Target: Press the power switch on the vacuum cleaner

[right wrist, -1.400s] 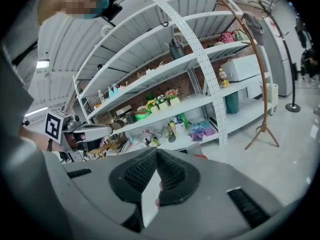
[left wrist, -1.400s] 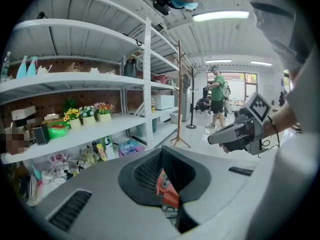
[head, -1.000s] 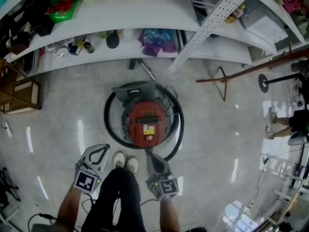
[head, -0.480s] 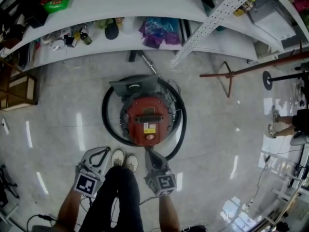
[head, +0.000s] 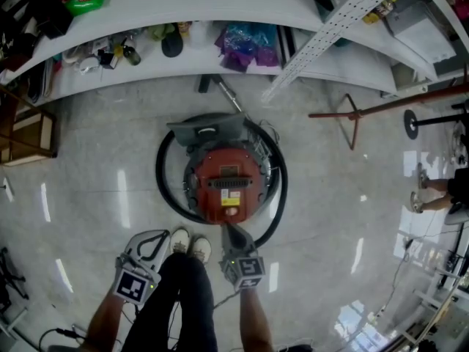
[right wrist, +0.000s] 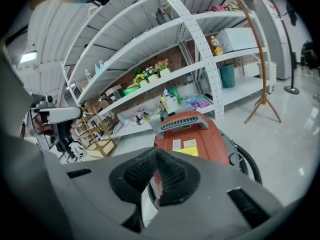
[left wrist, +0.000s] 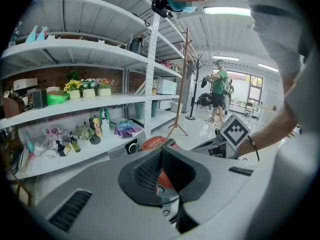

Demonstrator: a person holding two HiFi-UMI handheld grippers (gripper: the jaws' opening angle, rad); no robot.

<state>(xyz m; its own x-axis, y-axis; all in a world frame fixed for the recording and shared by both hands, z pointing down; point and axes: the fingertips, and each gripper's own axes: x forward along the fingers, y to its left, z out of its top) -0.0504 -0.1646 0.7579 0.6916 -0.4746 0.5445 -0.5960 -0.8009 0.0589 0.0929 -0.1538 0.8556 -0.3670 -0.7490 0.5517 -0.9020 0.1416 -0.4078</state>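
Observation:
The red round vacuum cleaner stands on the floor with its black hose coiled around it. In the right gripper view the vacuum cleaner shows its grey handle and a yellow label. My right gripper is shut, with its tip at the near edge of the red body. The right gripper has its pads together over the red shell. My left gripper is shut and hangs left of the shoes, apart from the vacuum cleaner. I cannot pick out the power switch.
White shelves with bottles and bags run along the far side. A wooden stand leans at the right, and a wooden crate sits at the left. The person's shoes stand just before the hose. Another person is at the far right.
My right gripper has moved forward, and its tip now reaches the vacuum cleaner's near edge. The left gripper has drawn back slightly.

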